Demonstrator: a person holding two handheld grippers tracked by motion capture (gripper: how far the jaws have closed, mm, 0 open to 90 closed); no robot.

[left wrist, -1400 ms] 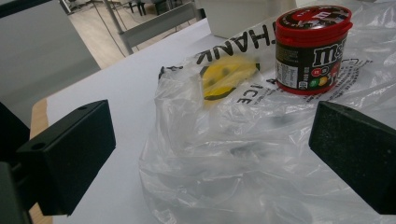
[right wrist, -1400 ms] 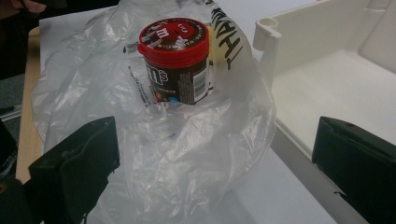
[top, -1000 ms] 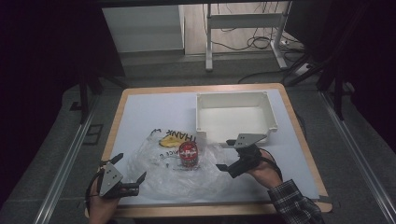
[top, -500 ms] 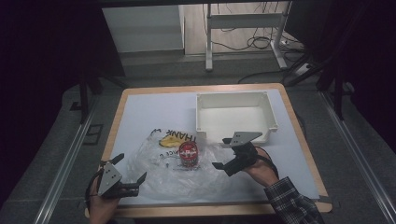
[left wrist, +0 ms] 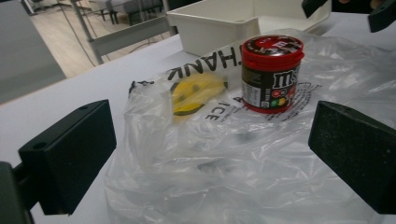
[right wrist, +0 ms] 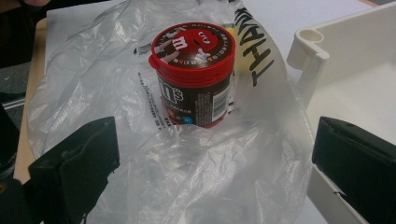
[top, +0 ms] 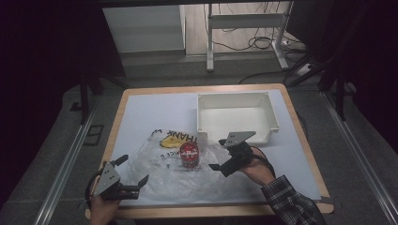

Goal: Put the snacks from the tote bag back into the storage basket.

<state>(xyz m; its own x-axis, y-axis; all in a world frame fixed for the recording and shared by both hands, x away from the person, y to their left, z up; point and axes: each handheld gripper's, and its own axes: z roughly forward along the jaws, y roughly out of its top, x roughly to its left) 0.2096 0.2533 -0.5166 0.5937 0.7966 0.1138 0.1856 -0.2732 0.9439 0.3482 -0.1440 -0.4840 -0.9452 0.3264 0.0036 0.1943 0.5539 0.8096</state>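
Candy jar (top: 189,155) stood upright on plastic bag (top: 164,164), left tongs (top: 132,171) and right tongs (top: 220,153) held wide either side of jar, lid print read in right gripper view, white bin (top: 234,115) beyond jar.

The left hand-held gripper (top: 133,171) sits low at the near left, jaws spread wide and empty. The right hand-held gripper (top: 219,154) hangs further forward, tilted leftward, jaws likewise wide apart, on a plaid-sleeved forearm.

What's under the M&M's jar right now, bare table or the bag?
The M&M's jar stands upright on the clear plastic bag, which lies flat on the table. Printed lettering shows around its base. Whatever is directly beneath the jar is covered by it.
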